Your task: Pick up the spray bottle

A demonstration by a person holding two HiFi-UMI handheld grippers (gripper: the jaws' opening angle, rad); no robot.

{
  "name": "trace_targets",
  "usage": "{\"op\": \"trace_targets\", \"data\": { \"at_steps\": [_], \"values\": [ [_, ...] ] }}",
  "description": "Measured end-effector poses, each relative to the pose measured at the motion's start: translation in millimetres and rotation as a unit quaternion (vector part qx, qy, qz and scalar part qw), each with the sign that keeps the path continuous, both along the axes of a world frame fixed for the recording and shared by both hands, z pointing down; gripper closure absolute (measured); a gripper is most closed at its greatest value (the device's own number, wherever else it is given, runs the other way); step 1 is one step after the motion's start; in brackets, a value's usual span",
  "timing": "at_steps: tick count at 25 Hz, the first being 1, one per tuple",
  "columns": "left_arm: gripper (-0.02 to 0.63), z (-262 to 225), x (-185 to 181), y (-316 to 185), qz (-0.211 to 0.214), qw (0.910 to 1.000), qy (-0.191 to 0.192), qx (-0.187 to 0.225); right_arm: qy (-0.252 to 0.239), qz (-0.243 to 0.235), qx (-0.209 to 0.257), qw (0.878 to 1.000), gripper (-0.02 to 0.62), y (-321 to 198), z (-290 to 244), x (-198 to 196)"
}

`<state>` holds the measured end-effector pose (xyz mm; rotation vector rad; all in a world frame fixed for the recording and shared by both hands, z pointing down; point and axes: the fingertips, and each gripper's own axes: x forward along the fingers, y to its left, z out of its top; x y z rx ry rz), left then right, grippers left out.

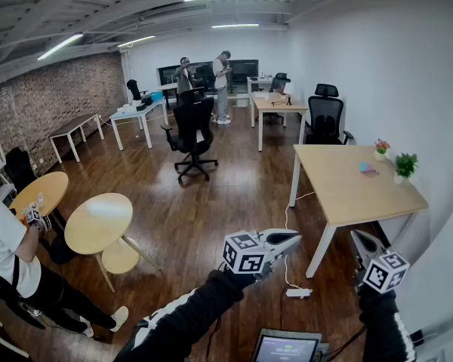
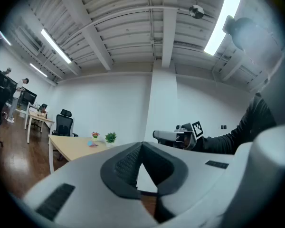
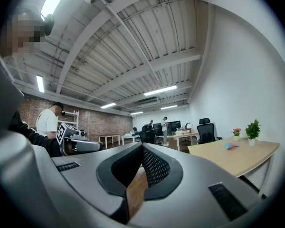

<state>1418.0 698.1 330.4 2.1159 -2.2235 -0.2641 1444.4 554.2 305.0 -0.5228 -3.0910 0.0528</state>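
I see no spray bottle that I can make out in any view. A small blue and pink object [image 1: 368, 168] lies on the light wood table [image 1: 347, 198]; it is too small to identify. My left gripper [image 1: 293, 237] is held level over the wood floor, left of that table, its jaws shut with nothing between them [image 2: 141, 146]. My right gripper [image 1: 356, 237] hangs near the table's front edge, also shut and empty [image 3: 142, 147]. Each gripper shows in the other's view: the right gripper [image 2: 173, 136] and the left gripper [image 3: 80, 145].
A flower pot [image 1: 381, 149] and a green plant [image 1: 405, 165] stand on the table by the wall. Two round tables [image 1: 98, 221] and a seated person [image 1: 4, 255] are at left. A black office chair [image 1: 192, 130] stands mid-room. A power strip [image 1: 299, 292] lies on the floor.
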Motion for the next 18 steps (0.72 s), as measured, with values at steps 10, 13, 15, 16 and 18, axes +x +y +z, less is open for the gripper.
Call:
{"op": "trace_targets", "data": {
  "at_steps": [10, 13, 15, 16, 18],
  "values": [
    [0.601, -20.2, -249.4, -38.0, -0.023, 0.9997, 0.000, -0.012, -0.010, -0.045, -0.027, 0.999, 0.595, -36.3, -22.7, -257.3],
    [0.589, -27.1, -325.9, -62.4, -0.029, 0.9995, -0.010, -0.012, -0.014, -0.050, -0.030, 0.998, 0.595, -62.9, -26.4, -340.5],
    [0.589, -29.7, -380.7, -74.8, -0.032, 0.9993, -0.011, -0.016, -0.014, -0.049, -0.037, 0.998, 0.595, -77.2, -26.5, -396.7],
    [0.589, -29.9, -409.5, -79.1, -0.033, 0.9993, -0.009, -0.016, -0.011, -0.049, -0.038, 0.998, 0.595, -82.3, -24.5, -425.8],
    [0.589, -26.0, -470.4, -83.2, -0.029, 0.9995, -0.006, -0.013, -0.008, -0.044, -0.038, 0.998, 0.595, -86.3, -18.9, -486.8]
  ]
}}
